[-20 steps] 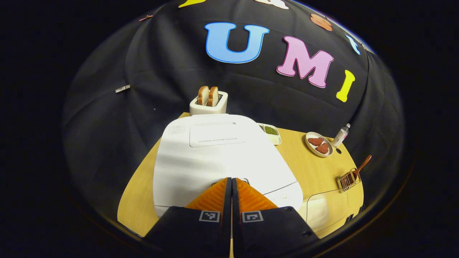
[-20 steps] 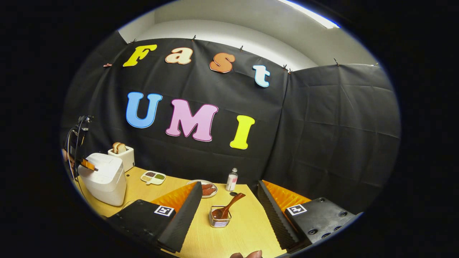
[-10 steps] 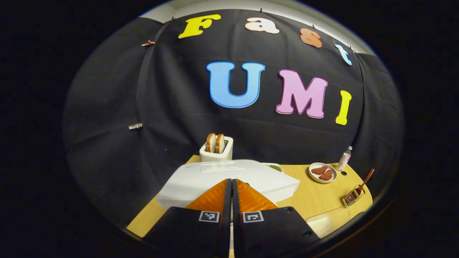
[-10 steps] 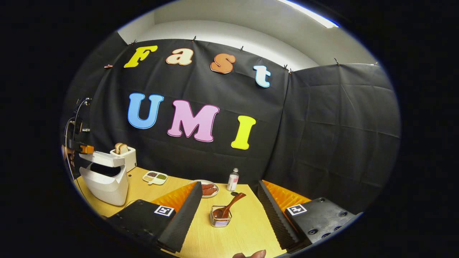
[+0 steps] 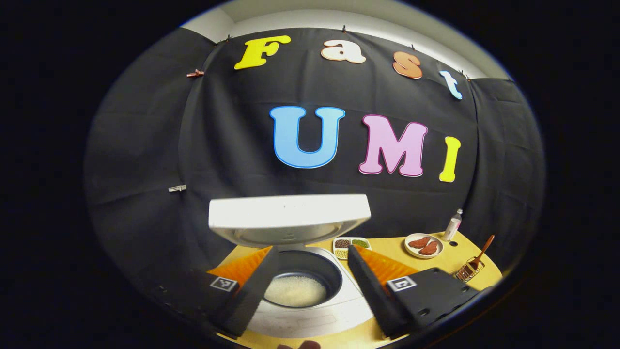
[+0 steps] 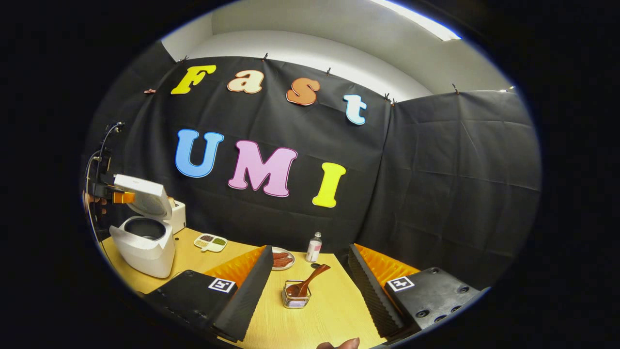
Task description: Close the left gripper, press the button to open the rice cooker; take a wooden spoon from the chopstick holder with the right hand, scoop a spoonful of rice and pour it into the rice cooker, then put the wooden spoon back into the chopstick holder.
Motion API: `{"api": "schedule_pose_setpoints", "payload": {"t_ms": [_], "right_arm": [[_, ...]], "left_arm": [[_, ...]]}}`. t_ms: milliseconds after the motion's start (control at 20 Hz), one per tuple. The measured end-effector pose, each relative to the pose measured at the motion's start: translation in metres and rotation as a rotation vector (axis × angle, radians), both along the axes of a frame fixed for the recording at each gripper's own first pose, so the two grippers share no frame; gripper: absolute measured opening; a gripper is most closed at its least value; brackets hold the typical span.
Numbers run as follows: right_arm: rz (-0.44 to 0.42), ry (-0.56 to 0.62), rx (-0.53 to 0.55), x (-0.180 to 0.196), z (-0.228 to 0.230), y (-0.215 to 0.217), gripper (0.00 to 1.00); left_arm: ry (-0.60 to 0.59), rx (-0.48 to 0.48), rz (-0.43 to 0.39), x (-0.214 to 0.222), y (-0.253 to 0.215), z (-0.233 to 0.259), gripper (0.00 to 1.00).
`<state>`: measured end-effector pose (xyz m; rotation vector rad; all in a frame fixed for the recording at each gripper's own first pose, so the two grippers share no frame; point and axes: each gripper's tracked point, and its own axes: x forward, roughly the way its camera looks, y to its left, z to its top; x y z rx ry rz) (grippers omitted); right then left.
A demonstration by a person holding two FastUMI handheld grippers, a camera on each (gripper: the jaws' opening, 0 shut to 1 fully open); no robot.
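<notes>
Rice cooker [image 5: 310, 295], white and rounded, is standing at the surface's [image 6: 334, 310] left end with its lid [image 5: 289, 218] up, so the button step looks done. Left hand-held gripper [image 5: 310, 286] is hanging spread wide, empty, above its pot. Right hand-held gripper [image 6: 310, 286] is gaping empty around the brown wooden spoon [image 6: 307, 281] in the wire chopstick holder [image 6: 296, 295]; grasping, scooping, pouring and returning remain.

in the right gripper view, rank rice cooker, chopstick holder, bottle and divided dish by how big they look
Largest to smallest as they look:
1. rice cooker, lid up
2. chopstick holder, though it sits nearest the camera
3. divided dish and bottle: too alike to rank, one wide and flat, one tall and thin
</notes>
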<state>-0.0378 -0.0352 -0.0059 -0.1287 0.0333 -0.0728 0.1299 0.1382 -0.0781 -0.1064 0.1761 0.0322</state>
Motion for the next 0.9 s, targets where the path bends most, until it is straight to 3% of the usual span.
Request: {"api": "schedule_pose_setpoints", "payload": {"t_ms": [50, 400, 900], "right_arm": [[0.002, 0.004, -0.002, 0.000, -0.002, -0.001, 0.98], [0.092, 0.061, 0.041, 0.023, -0.028, -0.009, 0.98], [0.134, 0.272, 0.241, 0.121, -0.151, -0.054, 0.98]], "left_arm": [[-0.001, 0.007, 0.008, -0.007, 0.001, 0.002, 0.97], [-0.048, 0.009, 0.019, -0.059, -0.031, 0.026, 0.96], [-0.008, 0.007, 0.003, -0.110, -0.106, 0.021, 0.96]]}}
